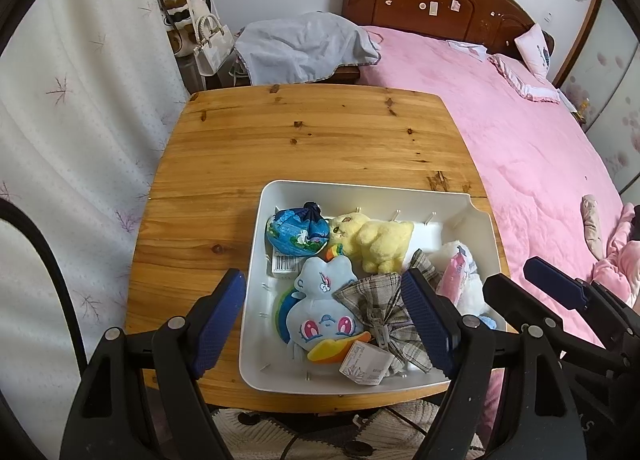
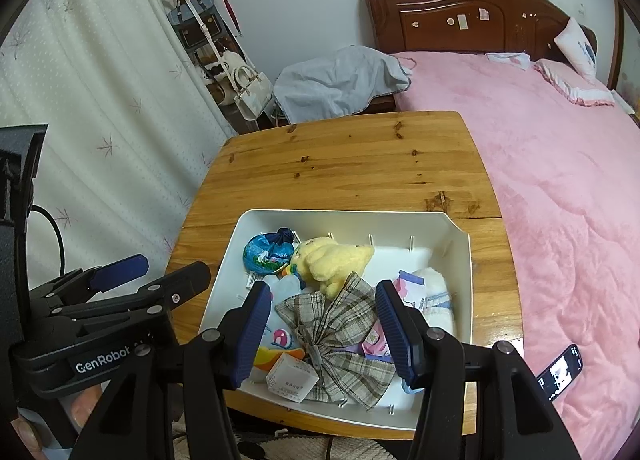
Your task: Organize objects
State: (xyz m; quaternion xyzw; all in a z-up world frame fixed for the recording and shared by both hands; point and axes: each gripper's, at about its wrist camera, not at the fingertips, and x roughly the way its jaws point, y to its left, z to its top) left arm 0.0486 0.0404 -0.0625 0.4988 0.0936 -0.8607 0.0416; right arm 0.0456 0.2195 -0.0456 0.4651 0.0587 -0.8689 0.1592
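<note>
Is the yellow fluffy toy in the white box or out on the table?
In. The yellow plush toy lies inside the white bin, beside the round blue pouch, below the rim.

surface: wooden table [image 1: 248,148] | on it: white bin [image 1: 256,228] of soft toys, near front-right corner

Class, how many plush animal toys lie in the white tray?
2: a yellow plush at the tray's far middle, a blue big-eyed plush nearer. Others may be hidden beneath.

wrist cams side by side | facing down-forward | near | share tray [image 1: 256,244]
</note>
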